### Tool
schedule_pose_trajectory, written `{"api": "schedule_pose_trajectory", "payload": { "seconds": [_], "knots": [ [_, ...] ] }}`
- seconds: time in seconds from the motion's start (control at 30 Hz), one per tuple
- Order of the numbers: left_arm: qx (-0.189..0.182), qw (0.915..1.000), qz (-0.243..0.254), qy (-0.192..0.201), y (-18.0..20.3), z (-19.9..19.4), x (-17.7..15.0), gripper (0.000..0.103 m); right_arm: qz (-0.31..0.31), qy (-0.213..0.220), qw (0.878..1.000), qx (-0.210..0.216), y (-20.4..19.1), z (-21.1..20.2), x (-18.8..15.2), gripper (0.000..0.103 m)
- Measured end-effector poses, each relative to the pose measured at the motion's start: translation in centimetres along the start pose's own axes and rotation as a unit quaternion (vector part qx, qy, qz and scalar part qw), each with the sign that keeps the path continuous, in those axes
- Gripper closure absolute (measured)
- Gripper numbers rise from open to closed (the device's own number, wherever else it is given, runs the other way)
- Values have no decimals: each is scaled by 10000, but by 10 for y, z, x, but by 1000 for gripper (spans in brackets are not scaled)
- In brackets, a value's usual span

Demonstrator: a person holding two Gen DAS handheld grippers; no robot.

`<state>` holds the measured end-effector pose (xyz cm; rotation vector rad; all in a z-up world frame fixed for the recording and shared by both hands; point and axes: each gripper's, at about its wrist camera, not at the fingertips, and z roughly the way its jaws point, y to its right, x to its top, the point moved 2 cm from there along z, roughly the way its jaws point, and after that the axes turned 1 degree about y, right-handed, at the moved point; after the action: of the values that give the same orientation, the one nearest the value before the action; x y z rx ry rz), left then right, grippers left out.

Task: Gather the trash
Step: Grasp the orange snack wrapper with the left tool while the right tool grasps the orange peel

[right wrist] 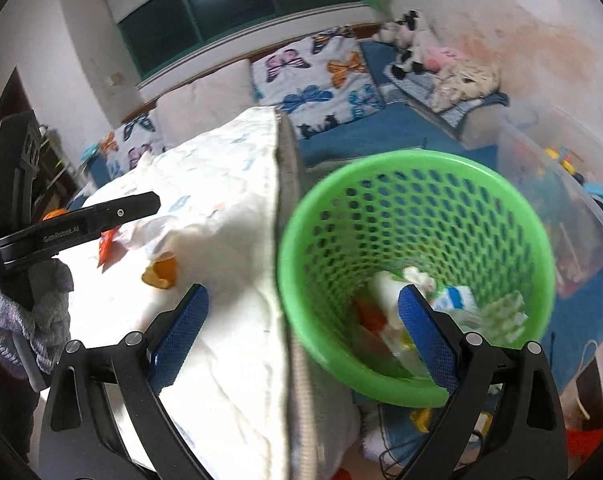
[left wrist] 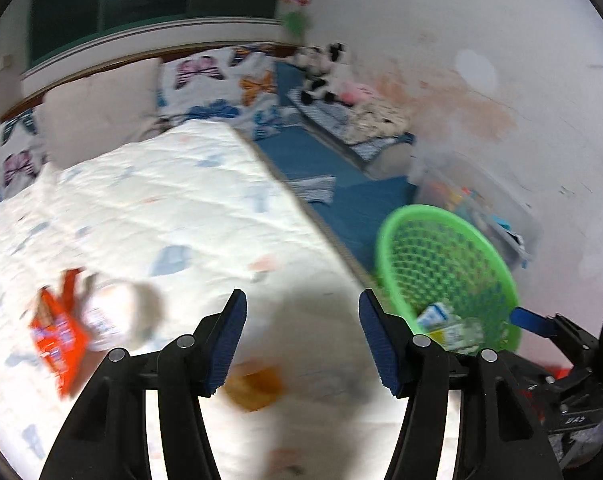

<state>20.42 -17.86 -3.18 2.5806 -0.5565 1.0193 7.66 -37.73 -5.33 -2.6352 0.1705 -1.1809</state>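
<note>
A green mesh basket (left wrist: 449,276) stands beside the bed's right edge, with several scraps of trash inside; in the right wrist view the basket (right wrist: 417,240) fills the middle. My left gripper (left wrist: 301,340) is open and empty above the white quilt (left wrist: 161,208). An orange peel (left wrist: 255,390) lies just below its fingers. A red snack wrapper (left wrist: 55,336) and a crumpled white wrapper (left wrist: 113,316) lie to the left. My right gripper (right wrist: 301,332) is open and empty, straddling the bed edge and the basket rim. The peel (right wrist: 161,274) shows there too.
Butterfly pillows (left wrist: 217,88) and a beige pillow (left wrist: 97,108) sit at the headboard. A blue mat (left wrist: 325,164), stuffed toys (left wrist: 321,72) and a clear storage bin (left wrist: 481,200) lie beyond the basket by the wall.
</note>
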Motion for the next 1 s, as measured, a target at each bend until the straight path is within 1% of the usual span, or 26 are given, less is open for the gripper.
{"api": "schedule_pose_trajectory", "payload": {
  "seconds": [0.2,0.3,0.43,0.53,0.6,0.77,0.87,0.93,1.0],
  "knots": [
    [617,9977,-276,54,-56,-12,-14,46,-231,-72,9995,181,-25,13,3,8],
    [967,9946,-369,79,-82,-18,-26,46,-309,-125,9991,257,-34,19,4,8],
    [1401,9897,-283,23,-106,-23,-42,46,-431,-205,9982,367,-48,28,5,8],
    [1623,9865,-207,-78,-122,-21,-52,46,-510,-263,9973,451,-59,35,6,8],
    [1746,9843,-179,-155,-131,-19,-57,46,-552,-294,9967,520,-67,39,6,8],
    [1887,9813,-203,-321,-149,-7,-63,48,-723,-420,9940,699,-92,54,7,11],
    [1911,9806,-194,-393,-155,-3,-66,55,-799,-553,9920,802,-106,66,5,14],
    [1910,9804,-212,-434,-159,-1,-68,63,-881,-648,9903,862,-116,75,2,17],
    [1891,9806,-251,-444,-163,0,-69,65,-951,-746,9885,912,-126,86,0,20]
  ]
}}
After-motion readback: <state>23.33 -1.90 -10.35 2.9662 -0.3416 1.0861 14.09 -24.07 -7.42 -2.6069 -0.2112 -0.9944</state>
